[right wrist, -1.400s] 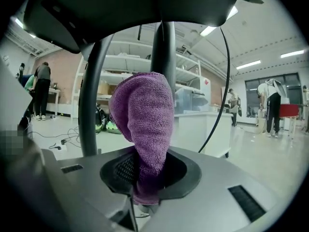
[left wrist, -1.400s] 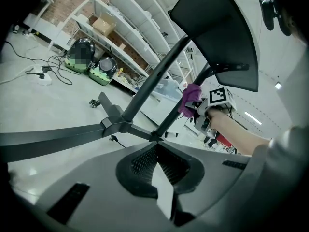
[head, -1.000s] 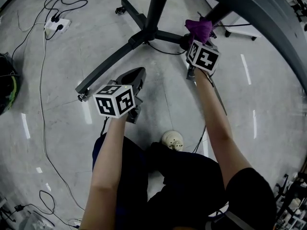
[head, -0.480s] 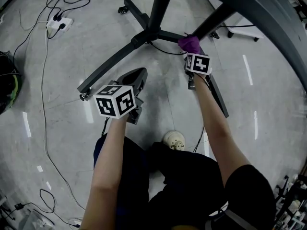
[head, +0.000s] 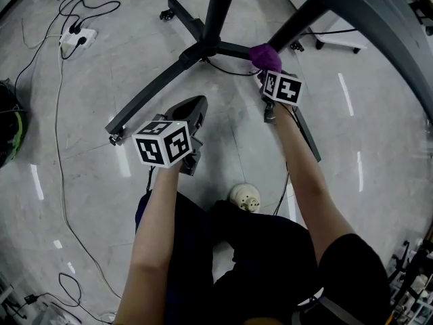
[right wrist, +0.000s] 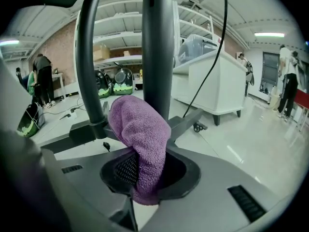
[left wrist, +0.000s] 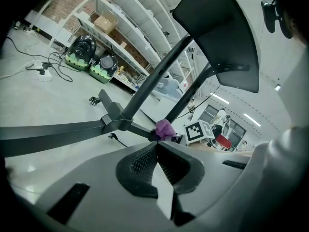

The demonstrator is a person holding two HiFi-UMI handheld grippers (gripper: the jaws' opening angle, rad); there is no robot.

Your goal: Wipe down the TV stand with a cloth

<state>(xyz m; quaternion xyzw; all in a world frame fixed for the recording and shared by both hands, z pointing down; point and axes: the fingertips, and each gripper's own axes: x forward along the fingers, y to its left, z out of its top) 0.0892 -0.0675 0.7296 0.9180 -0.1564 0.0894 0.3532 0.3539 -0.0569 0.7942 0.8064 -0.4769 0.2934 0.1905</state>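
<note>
The right gripper (right wrist: 145, 175) is clenched on a purple cloth (right wrist: 140, 124), which sits on a base leg of the TV stand (head: 152, 93) (near the hub). The left gripper (left wrist: 157, 151) is clenched empty, well apart.

There is one TV stand (head: 154, 87) and one purple cloth (right wrist: 140, 129). There are two grippers: one left gripper (left wrist: 157, 151) and one right gripper (right wrist: 145, 170). There are two marker cubes, the left cube (head: 162, 143) and the right cube (head: 282, 88). One white power strip (head: 73, 38) is on the floor. Two round green and black things (left wrist: 81, 50) sit by the shelves.
</note>
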